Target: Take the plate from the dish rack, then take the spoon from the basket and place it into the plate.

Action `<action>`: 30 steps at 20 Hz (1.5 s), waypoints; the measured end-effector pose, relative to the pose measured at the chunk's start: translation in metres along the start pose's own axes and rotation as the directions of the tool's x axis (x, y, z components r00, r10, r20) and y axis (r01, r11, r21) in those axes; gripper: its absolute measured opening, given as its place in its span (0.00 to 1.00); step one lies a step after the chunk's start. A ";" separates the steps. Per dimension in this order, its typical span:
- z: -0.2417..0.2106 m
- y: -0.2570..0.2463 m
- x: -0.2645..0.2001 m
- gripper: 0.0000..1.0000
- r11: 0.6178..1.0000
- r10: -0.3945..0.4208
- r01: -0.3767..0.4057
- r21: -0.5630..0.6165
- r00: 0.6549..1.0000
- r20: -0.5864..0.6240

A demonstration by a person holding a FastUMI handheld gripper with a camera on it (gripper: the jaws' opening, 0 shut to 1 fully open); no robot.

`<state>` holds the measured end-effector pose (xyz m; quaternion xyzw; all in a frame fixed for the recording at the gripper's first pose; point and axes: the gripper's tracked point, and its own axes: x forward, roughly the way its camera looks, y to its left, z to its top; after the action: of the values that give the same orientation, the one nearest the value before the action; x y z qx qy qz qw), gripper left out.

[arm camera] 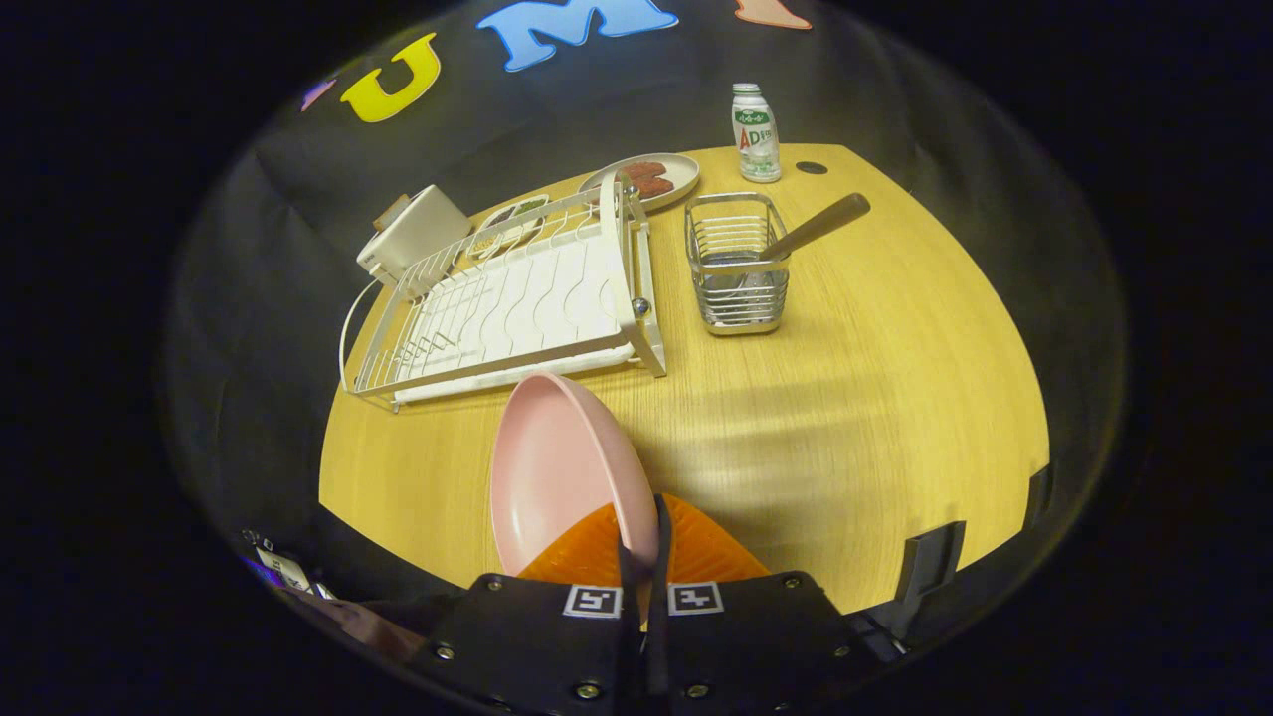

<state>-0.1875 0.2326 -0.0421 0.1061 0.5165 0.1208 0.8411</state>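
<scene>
Gripping the pink plate (557, 467) by its near rim, the gripper (641, 557) has both fingers pressed together on the edge, one on each face, so the plate stands on edge and rises ahead of the fingers, its hollow side turned to the left.

Item: pink plate. Held clear of the dish rack (517, 298), its far rim lying just short of the rack's near rail in the view; whether it touches the table cannot be told.

Item: wooden table (875, 398). Light grain, rounded far edge, a small dark hole (812, 167) near the back.

Item: dish rack. White wire frame over a white drip tray, beyond the plate and to the left; its slots hold no dishes.

Item: wire basket (736, 264). Metal, square, just right of the rack's right end, apart from it.

Item: spoon (811, 229). Standing in the basket, its brown handle leaning out to the right over the rim; the bowl end is down inside.

Item: beige plate (651, 179). Behind the rack, carrying reddish-brown food.

Item: small dish (509, 221). Behind the rack's far rail, contents unclear.

Item: white box (413, 234). At the rack's far left corner.

Item: bottle (756, 132). White with a green label, upright near the table's back edge, beyond the basket.
</scene>
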 end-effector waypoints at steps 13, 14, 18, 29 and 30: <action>-0.010 -0.029 0.045 0.12 0.989 0.125 -0.126 0.072 0.992 0.014; -0.008 -0.034 0.045 0.14 0.992 0.113 -0.114 0.056 0.993 0.023; 0.019 -0.054 0.014 0.27 0.999 0.047 -0.044 -0.019 0.982 0.184; 0.110 -0.100 -0.060 0.27 0.970 -0.029 0.182 -0.161 0.743 0.669; 0.117 -0.103 -0.061 0.27 0.969 -0.031 0.191 -0.159 0.729 0.684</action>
<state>-0.1002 0.1091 0.0302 0.0183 0.1643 0.0792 0.9831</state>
